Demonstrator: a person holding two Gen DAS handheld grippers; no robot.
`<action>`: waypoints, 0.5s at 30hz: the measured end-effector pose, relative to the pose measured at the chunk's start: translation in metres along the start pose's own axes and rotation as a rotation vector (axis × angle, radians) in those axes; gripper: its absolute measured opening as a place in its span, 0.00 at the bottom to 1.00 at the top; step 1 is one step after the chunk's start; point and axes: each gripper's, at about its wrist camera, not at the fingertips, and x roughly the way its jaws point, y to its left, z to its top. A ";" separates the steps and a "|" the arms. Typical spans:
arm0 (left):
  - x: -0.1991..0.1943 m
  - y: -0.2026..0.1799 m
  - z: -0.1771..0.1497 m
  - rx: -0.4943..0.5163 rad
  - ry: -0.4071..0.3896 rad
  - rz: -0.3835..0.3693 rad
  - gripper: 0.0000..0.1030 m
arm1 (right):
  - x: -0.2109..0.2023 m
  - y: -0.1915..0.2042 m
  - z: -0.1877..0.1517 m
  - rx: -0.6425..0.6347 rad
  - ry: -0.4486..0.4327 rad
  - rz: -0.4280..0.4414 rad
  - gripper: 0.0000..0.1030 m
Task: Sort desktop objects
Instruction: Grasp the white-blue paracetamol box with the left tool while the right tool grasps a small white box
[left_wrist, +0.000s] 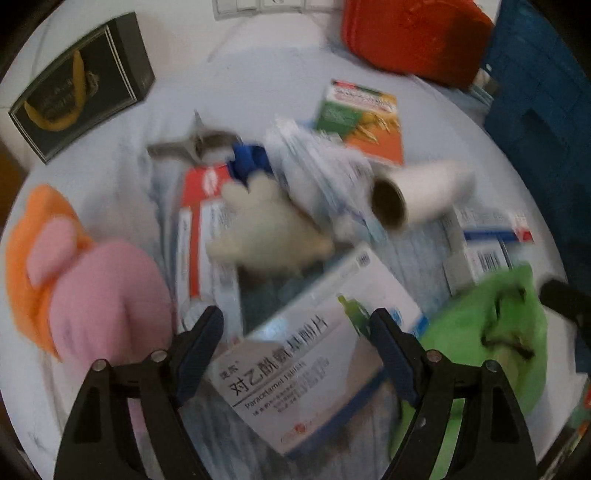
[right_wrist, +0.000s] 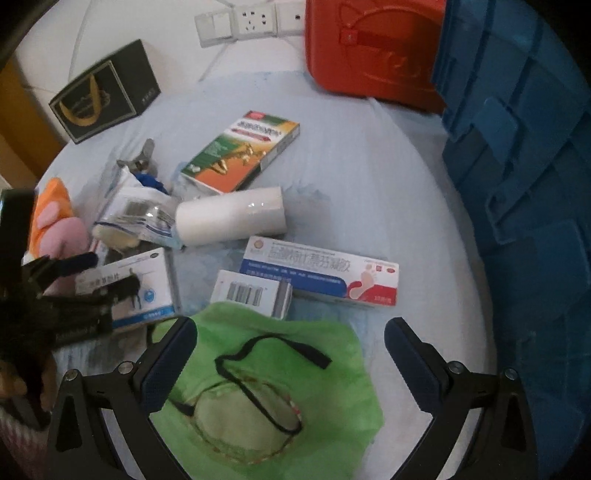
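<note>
Between spread jaws: white, blue-edged paracetamol box.

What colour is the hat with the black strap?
Bright green. The hat shows best in the right wrist view, lying between the right gripper's fingers.

Domestic room, improvised sorting surface: table under pale blue cloth, against a white wall with a socket strip. Household clutter: medicine cartons, plush toy, red case, blue plastic crate, black gift box.
</note>
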 end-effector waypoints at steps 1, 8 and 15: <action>-0.002 -0.001 -0.006 -0.005 0.005 0.003 0.81 | 0.002 0.001 0.000 -0.003 0.006 0.003 1.00; -0.006 0.002 -0.043 -0.081 0.100 0.002 0.87 | 0.009 0.009 -0.009 -0.052 0.024 0.048 1.00; -0.022 -0.019 -0.044 -0.027 0.048 0.060 0.87 | 0.009 0.001 -0.012 -0.068 0.023 0.059 1.00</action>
